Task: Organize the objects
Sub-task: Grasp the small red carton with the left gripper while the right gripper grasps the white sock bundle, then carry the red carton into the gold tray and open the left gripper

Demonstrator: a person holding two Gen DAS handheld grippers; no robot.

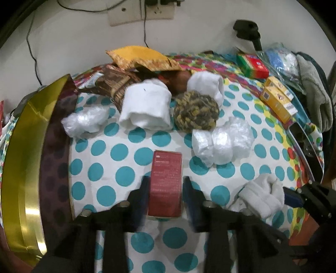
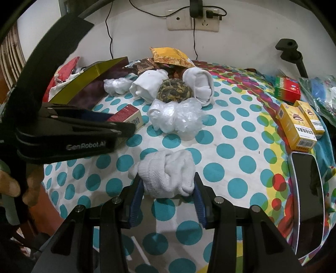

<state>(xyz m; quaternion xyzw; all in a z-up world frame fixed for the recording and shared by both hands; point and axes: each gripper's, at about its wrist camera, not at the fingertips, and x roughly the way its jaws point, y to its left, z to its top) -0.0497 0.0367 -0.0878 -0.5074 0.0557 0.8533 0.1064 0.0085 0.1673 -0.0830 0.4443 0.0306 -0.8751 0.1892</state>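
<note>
My left gripper (image 1: 166, 189) clamps a dark red cardboard box (image 1: 166, 184) near the polka-dot tablecloth's (image 1: 126, 174) left edge; my right gripper (image 2: 168, 189) pinches a white knitted sock bundle (image 2: 168, 174) mid-cloth. I'd lift both straight, keeping squeeze steady, toward the gold-rimmed box (image 1: 27, 168).

Backdrop: wall, power, cloth

A white-painted wall (image 2: 241, 42) rises behind the table. On it sits a beige plastic socket plate (image 2: 178, 23) with a black plug (image 2: 210, 14) pushed in, and thin black cables (image 2: 194, 42) hang from it towards the table's far edge. A black plastic clamp arm (image 2: 290, 51) stands at the far right edge. The table is covered by a white cloth with teal polka dots (image 2: 226, 151), its border in overlapping red, yellow and green spots. Pale wooden slats (image 2: 10, 58) show at far left.
</note>
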